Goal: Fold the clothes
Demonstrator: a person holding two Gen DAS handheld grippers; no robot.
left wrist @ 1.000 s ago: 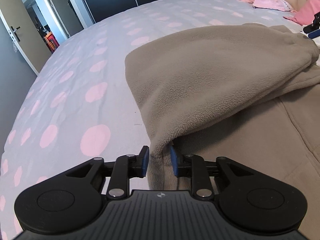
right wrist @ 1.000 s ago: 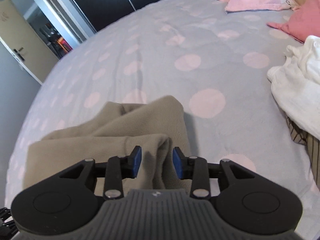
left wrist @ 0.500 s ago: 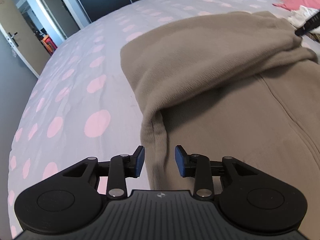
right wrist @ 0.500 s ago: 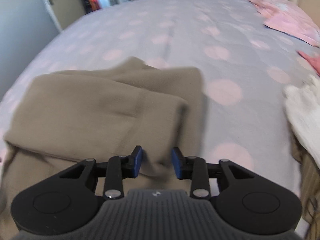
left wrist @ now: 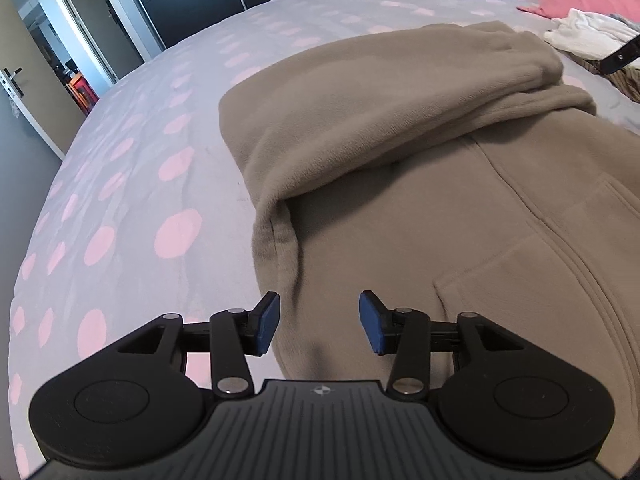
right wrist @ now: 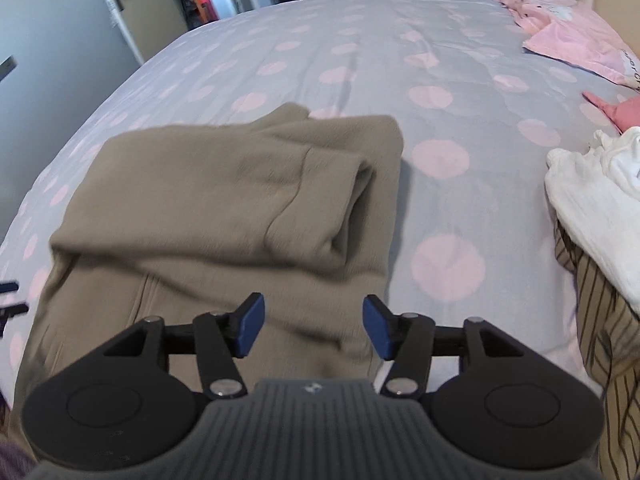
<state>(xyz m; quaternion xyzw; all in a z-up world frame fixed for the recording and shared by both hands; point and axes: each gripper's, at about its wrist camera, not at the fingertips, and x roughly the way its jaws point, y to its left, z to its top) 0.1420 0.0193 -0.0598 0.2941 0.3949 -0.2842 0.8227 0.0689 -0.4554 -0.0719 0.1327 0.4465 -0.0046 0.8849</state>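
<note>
- The left gripper (left wrist: 319,322), black with blue pads, is at the bottom of the frame. Its jaws are opening and hold nothing.
- The right gripper (right wrist: 313,328) is opening too, with nothing gripped.
- The soft brown fleece jacket (left wrist: 420,168) lies folded over in the middle, on the grey bedspread with pink dots (left wrist: 132,184).
- A white cloth (right wrist: 592,196) sits at the right edge.

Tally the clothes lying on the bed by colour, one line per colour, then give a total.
Taupe: 1, the fleece jacket, top part folded over.
Pink: 2, a pale pink garment and a deeper pink piece.
White: 1, a crumpled white garment.
Striped brown: 1, a striped fabric under the white one.
Total: 5 seen; the pile at the right edge may hide more.
</note>
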